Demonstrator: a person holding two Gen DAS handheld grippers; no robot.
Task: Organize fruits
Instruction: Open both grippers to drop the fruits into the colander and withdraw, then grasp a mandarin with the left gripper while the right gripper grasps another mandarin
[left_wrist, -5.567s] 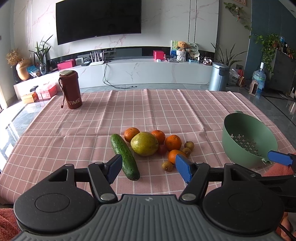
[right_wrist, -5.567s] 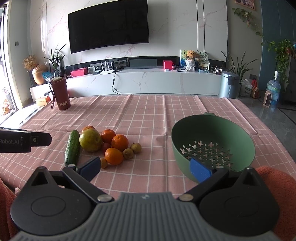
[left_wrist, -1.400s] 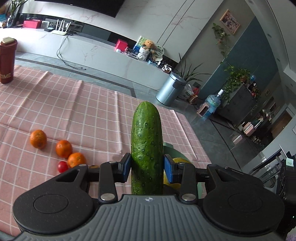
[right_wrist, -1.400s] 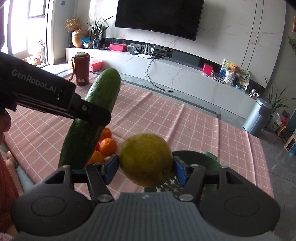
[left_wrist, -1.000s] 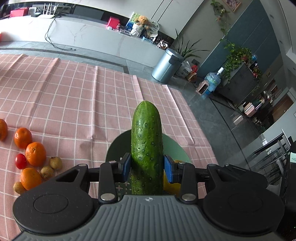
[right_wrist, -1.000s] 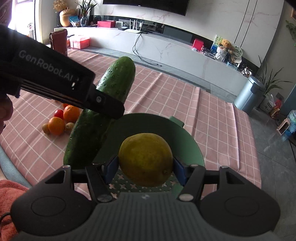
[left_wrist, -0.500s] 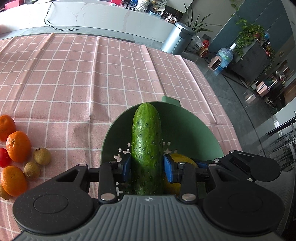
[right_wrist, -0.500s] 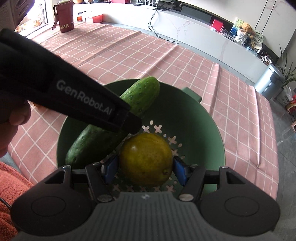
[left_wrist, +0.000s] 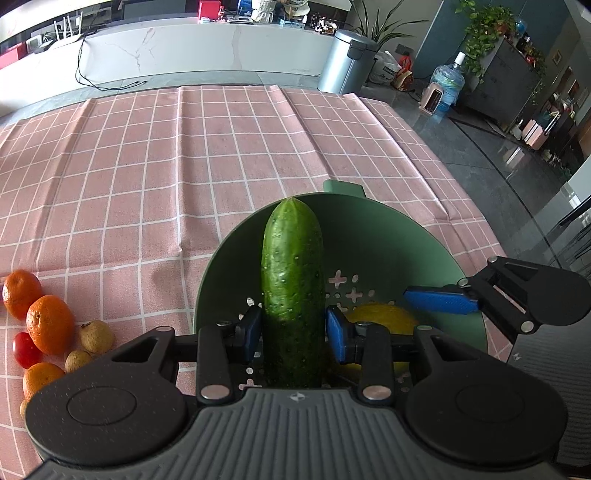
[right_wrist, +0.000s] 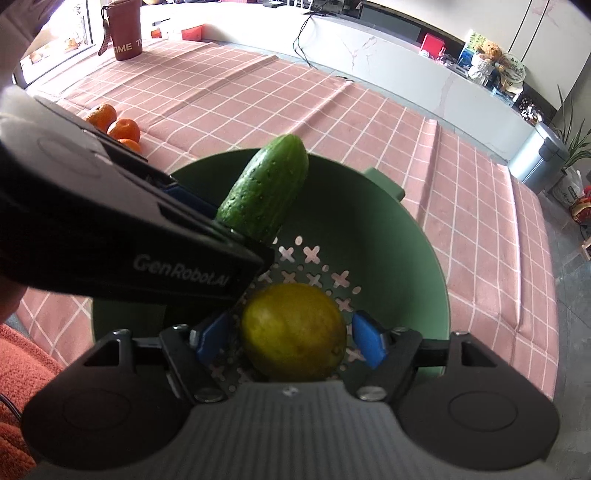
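My left gripper (left_wrist: 293, 330) is shut on a green cucumber (left_wrist: 293, 273) and holds it inside the green colander (left_wrist: 376, 229), tip toward the far rim. The cucumber also shows in the right wrist view (right_wrist: 264, 190). My right gripper (right_wrist: 286, 338) is open around a yellow-green round fruit (right_wrist: 293, 330) that rests on the colander's (right_wrist: 399, 236) perforated floor; small gaps show between its blue pads and the fruit. The fruit shows partly in the left wrist view (left_wrist: 384, 315), behind the left gripper.
Several oranges (left_wrist: 50, 323), a cherry tomato (left_wrist: 26, 349) and small brown fruits (left_wrist: 96, 336) lie on the pink checked tablecloth (left_wrist: 184, 166) left of the colander. A red tumbler (right_wrist: 125, 33) stands at the far left. The table edge runs along the right.
Both grippers have come down into the colander. The right gripper's jaws have opened off the yellow-green fruit, which now rests on the colander floor. The left gripper still grips the cucumber.
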